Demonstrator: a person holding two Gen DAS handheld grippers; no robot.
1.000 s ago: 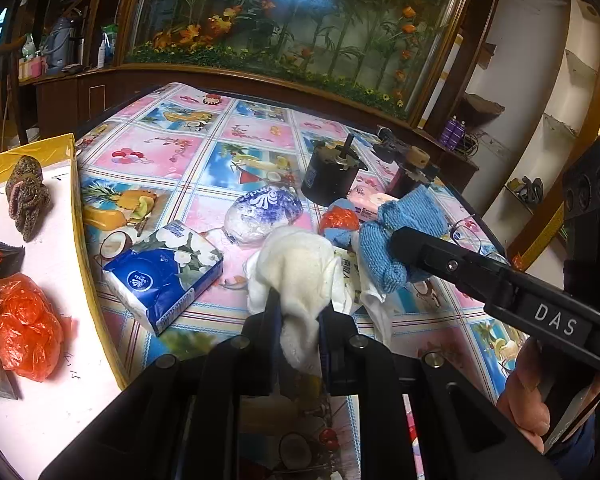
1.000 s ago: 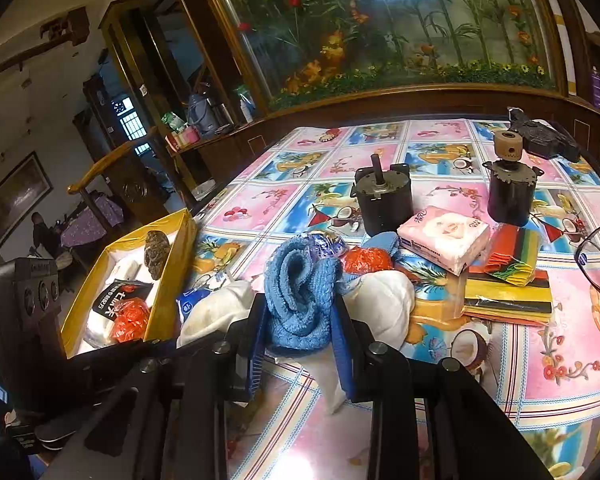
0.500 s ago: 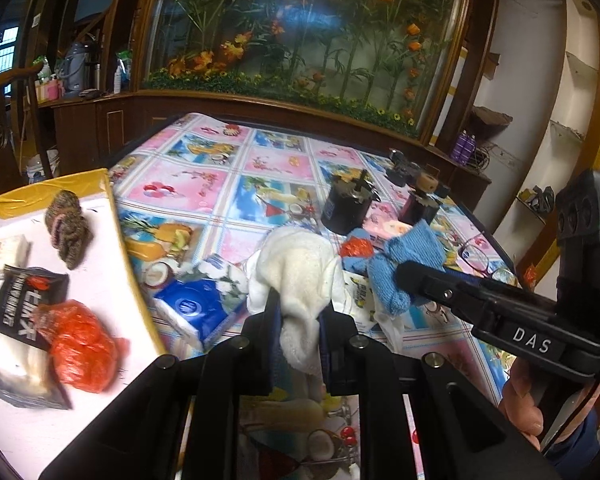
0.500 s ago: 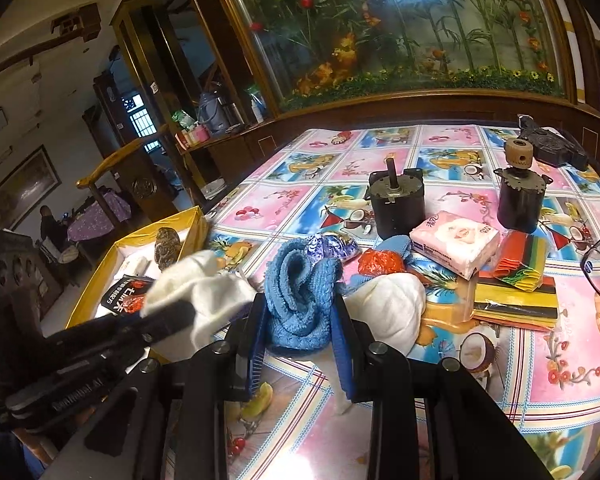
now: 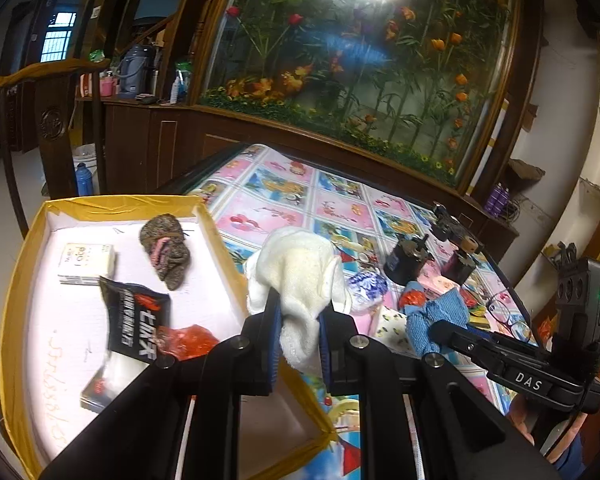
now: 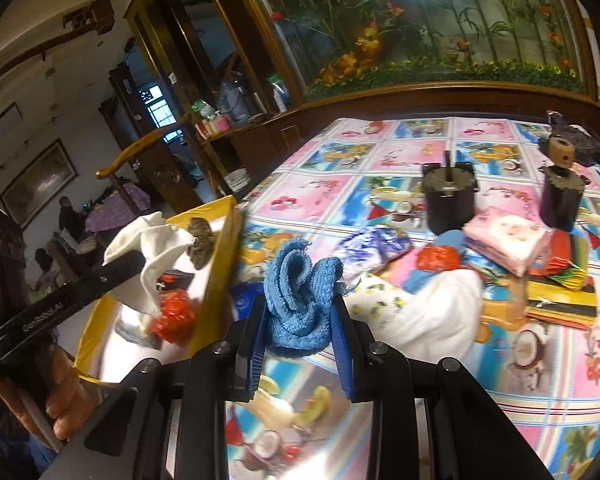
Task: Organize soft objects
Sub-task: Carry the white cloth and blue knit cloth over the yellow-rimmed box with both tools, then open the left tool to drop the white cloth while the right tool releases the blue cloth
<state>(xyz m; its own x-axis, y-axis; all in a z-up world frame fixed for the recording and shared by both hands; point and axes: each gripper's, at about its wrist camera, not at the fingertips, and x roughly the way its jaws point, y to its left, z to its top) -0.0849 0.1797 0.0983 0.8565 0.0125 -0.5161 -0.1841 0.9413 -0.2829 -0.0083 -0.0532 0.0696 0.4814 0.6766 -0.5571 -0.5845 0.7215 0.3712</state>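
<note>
So the left hand-held gripper is clamping a white cloth tight between its pads, with most of the fabric bunching up above the jaws, and it's hanging right over the near rim of the yellow-edged box. The right hand-held gripper is pinching a rolled blue towel, jaws partway closed on it, hovering over the worktop just beside that same box.

If I'm reading it right, the step is dropping the white cloth into the box. I'd carry it well past the rim before letting go, since the loose tail is dangling below the jaws and could snag on the edge. Aim for the bare white floor, not on top of the orange crinkly bag or the brown knit bundle. Keep the blue one waiting outside so the two grippers aren't crowding each other.

Writing I can actually read: "DAS" on the right gripper's arm, "GenRobot.AI" on the left gripper's arm. The black snack packet is showing big white Chinese characters, too blurred for me. There's handwritten orange scribble on the box floor, not legible.
</note>
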